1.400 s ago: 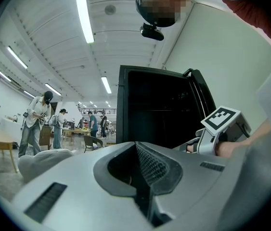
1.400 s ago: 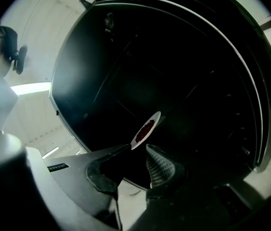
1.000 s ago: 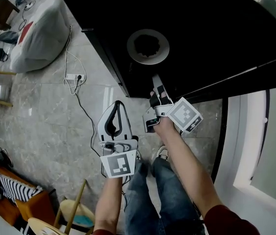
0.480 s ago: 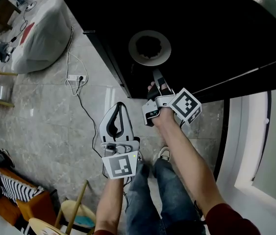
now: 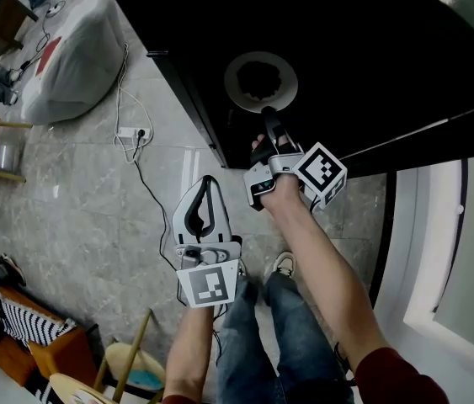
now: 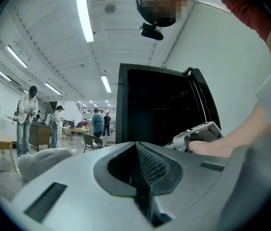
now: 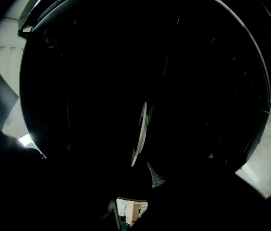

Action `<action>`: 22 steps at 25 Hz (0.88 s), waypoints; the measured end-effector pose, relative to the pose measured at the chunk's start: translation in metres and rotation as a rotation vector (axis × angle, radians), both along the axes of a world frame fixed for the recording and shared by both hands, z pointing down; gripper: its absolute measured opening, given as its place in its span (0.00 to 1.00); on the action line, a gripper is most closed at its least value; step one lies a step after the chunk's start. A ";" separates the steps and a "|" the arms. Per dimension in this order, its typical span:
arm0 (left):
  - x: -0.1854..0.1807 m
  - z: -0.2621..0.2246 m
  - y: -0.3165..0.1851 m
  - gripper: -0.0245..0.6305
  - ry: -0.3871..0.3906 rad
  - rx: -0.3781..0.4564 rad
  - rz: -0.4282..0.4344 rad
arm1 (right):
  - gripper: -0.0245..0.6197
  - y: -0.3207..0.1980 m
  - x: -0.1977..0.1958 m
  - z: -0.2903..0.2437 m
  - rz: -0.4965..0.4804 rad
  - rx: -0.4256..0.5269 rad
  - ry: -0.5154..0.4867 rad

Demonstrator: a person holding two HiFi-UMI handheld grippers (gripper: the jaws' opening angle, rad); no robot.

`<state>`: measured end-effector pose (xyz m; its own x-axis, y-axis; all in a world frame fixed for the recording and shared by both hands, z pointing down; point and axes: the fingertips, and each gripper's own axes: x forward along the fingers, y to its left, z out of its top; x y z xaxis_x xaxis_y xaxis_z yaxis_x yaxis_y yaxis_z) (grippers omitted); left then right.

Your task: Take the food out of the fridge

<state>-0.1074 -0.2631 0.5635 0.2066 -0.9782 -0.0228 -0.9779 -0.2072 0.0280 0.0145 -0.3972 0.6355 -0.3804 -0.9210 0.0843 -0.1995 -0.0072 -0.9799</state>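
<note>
The plate [image 5: 235, 91] sits right at the tips of the right gripper [image 5: 268, 123] and blocks the way ahead. Dark fridge [image 5: 371, 49] room lies open on both sides of it. Ahead of the left gripper [image 5: 205, 183] stands the fridge edge [image 5: 188, 91]

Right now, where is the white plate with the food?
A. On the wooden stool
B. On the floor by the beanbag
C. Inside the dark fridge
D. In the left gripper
C: in the head view the plate lies inside the dark fridge, with the right gripper reaching in right at its near rim.
</note>
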 end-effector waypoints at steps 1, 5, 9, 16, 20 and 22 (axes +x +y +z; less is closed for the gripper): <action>0.000 0.000 0.000 0.06 0.000 0.001 0.000 | 0.20 -0.001 0.000 0.000 0.001 -0.003 -0.003; 0.000 -0.001 -0.001 0.06 0.000 -0.003 0.000 | 0.20 -0.005 -0.001 0.002 0.009 -0.026 -0.045; -0.001 -0.001 -0.003 0.06 0.001 0.000 -0.002 | 0.20 -0.009 0.000 0.008 0.024 -0.051 -0.081; -0.001 0.000 -0.004 0.06 -0.001 -0.002 -0.001 | 0.20 -0.011 0.002 0.011 0.039 -0.060 -0.092; 0.000 0.001 -0.006 0.06 -0.005 -0.001 0.000 | 0.19 -0.013 0.003 0.011 0.046 -0.066 -0.111; 0.001 0.003 -0.007 0.06 -0.007 -0.006 0.001 | 0.16 -0.014 0.003 0.010 0.049 -0.064 -0.114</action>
<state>-0.1066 -0.2697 0.5663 0.2073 -0.9781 -0.0158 -0.9780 -0.2076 0.0223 0.0173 -0.4107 0.6453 -0.3460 -0.9327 0.1022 -0.0844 -0.0775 -0.9934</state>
